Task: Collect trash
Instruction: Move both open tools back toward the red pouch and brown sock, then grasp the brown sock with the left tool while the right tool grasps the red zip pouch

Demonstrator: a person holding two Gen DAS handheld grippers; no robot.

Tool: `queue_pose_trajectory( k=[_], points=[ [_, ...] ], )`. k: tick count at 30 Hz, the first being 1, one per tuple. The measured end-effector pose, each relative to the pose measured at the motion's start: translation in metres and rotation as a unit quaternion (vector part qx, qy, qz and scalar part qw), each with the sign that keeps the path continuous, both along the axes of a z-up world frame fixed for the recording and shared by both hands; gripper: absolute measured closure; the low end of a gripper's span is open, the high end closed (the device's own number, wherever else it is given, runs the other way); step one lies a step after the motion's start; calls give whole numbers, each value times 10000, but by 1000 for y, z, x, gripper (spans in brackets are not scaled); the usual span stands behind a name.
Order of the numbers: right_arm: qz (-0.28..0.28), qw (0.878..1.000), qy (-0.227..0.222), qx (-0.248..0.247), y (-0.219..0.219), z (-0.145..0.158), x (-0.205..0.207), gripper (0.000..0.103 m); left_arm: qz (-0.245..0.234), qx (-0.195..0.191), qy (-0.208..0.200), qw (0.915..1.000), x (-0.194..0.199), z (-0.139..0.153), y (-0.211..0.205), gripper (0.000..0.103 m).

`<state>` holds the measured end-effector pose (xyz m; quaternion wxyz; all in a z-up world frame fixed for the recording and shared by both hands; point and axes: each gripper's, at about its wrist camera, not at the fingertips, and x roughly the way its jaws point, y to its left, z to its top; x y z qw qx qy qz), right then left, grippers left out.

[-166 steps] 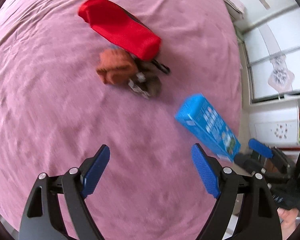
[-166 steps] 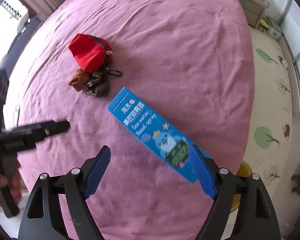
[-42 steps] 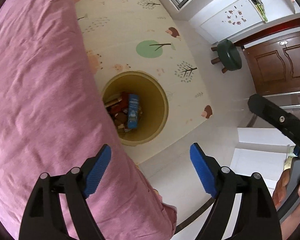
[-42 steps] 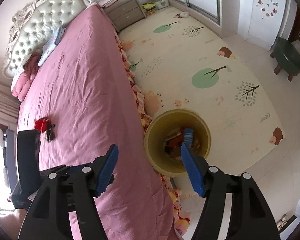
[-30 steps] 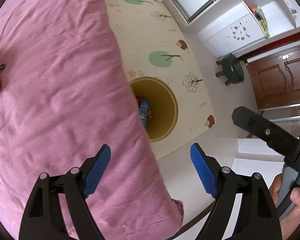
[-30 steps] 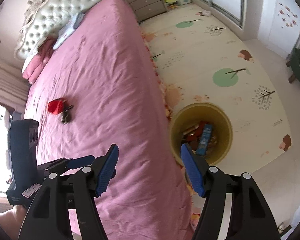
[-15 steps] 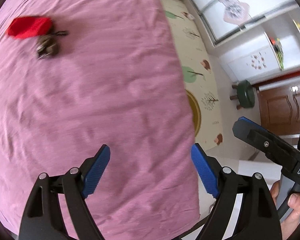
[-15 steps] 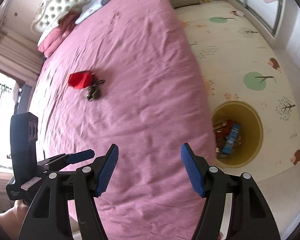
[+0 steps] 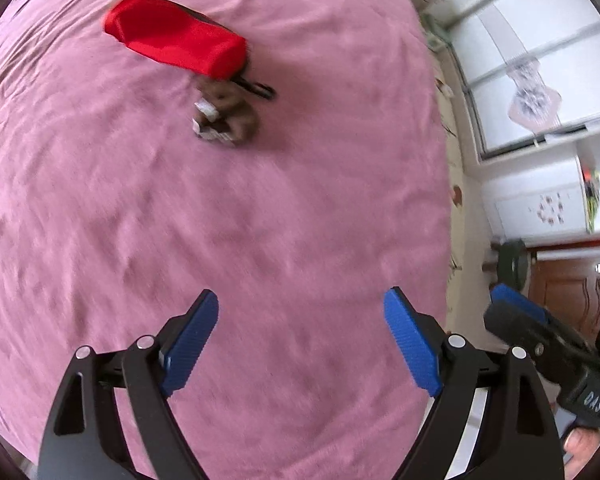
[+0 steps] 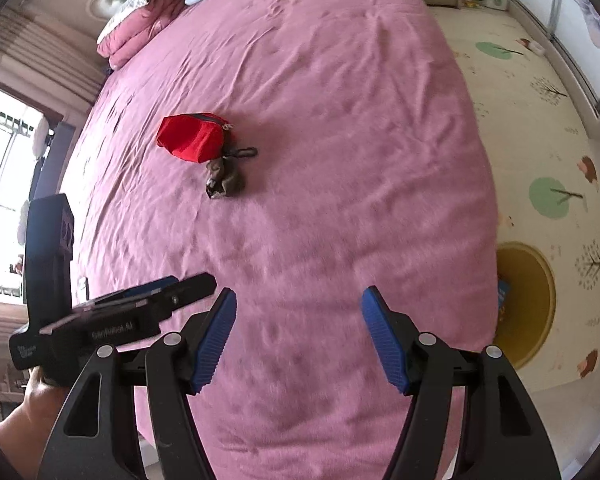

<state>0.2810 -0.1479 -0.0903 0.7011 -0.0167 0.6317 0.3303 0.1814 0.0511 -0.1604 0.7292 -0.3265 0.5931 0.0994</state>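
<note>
A crumpled brown wrapper (image 9: pixel 228 118) lies on the pink bed (image 9: pixel 260 220), just in front of a red pouch (image 9: pixel 176 42). Both also show in the right wrist view, the wrapper (image 10: pixel 225 181) and the pouch (image 10: pixel 192 140). My left gripper (image 9: pixel 300 340) is open and empty above the bed, well short of the wrapper. My right gripper (image 10: pixel 296 334) is open and empty near the bed's front edge. The yellow bin (image 10: pixel 528 304) stands on the floor at the right, with a blue box (image 10: pixel 502 294) inside.
The other handheld gripper shows at the right of the left wrist view (image 9: pixel 548 348) and at the left of the right wrist view (image 10: pixel 112 316). Pillows (image 10: pixel 140 36) lie at the head of the bed. A patterned floor mat (image 10: pixel 540 140) and white cabinets (image 9: pixel 540 140) lie to the right.
Both grippers have swung from the bin back over the bed. The left gripper has closed in on the wrapper and pouch, which now look much larger. The blue box lies in the bin.
</note>
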Motion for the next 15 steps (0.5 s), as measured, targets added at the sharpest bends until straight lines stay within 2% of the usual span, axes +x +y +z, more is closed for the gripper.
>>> queue_pose_trajectory(
  k=[5, 15],
  points=[
    [159, 9999, 48, -23, 28, -11, 22, 38, 283, 482, 153, 9983, 24, -10, 31, 19],
    [293, 9991, 283, -112, 63, -46, 60, 38, 696, 347, 314, 9965, 76, -50, 72, 19]
  ],
)
